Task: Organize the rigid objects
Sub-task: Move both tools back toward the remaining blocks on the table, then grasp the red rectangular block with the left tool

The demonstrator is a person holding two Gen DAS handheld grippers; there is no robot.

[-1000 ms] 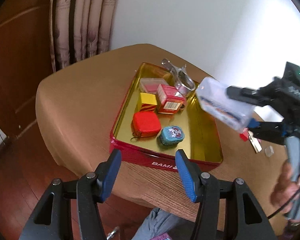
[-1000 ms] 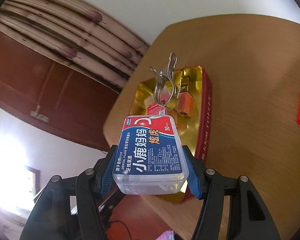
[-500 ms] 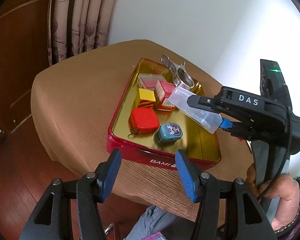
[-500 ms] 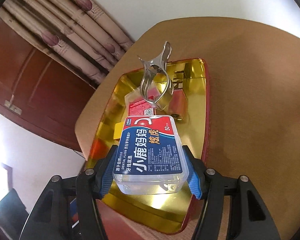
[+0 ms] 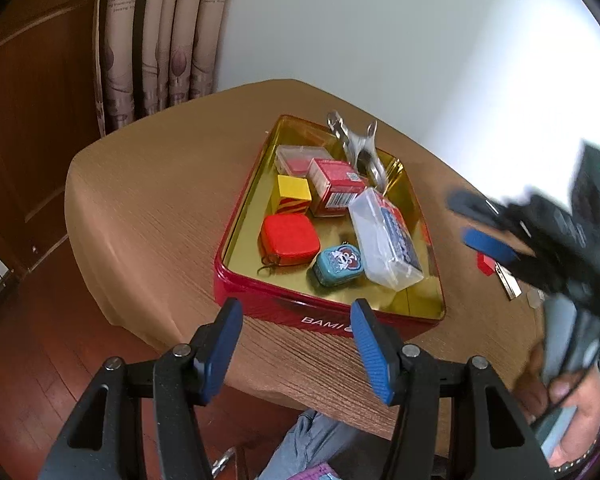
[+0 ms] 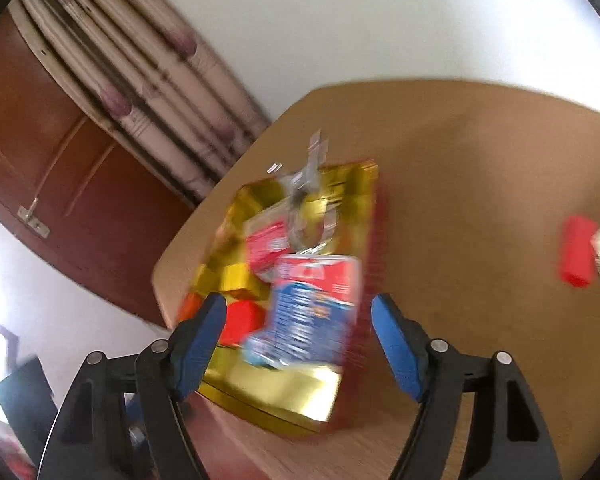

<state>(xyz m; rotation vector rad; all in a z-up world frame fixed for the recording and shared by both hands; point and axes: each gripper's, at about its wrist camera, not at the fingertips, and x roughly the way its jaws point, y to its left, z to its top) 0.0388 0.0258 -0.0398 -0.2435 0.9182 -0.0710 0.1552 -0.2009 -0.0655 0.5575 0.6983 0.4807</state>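
A clear floss box (image 5: 386,240) with a blue label lies inside the red tin (image 5: 328,322) with the gold lining, at its right side. Beside it sit a teal tin (image 5: 337,263), a red square case (image 5: 290,239), a yellow block (image 5: 293,193), a red carton (image 5: 335,184) and a metal clip (image 5: 360,148). My right gripper (image 6: 298,346) is pulled back from the floss box (image 6: 312,308), its jaws opening with nothing pressed between them; the view is blurred. It shows as a dark blur (image 5: 488,232) to the right of the tin. My left gripper (image 5: 296,350) hangs open before the tin's near wall.
The tin rests on a round brown table (image 5: 148,200). A small red piece (image 5: 485,265) and a few small items lie on the table right of the tin, seen as a red blur (image 6: 578,254). Curtain and wooden door stand behind. A person's hand (image 5: 572,396) holds the right gripper.
The right gripper carried the floss box over the tin, let it go, and drew back to the right. The box now lies in the tin. The left gripper stayed put.
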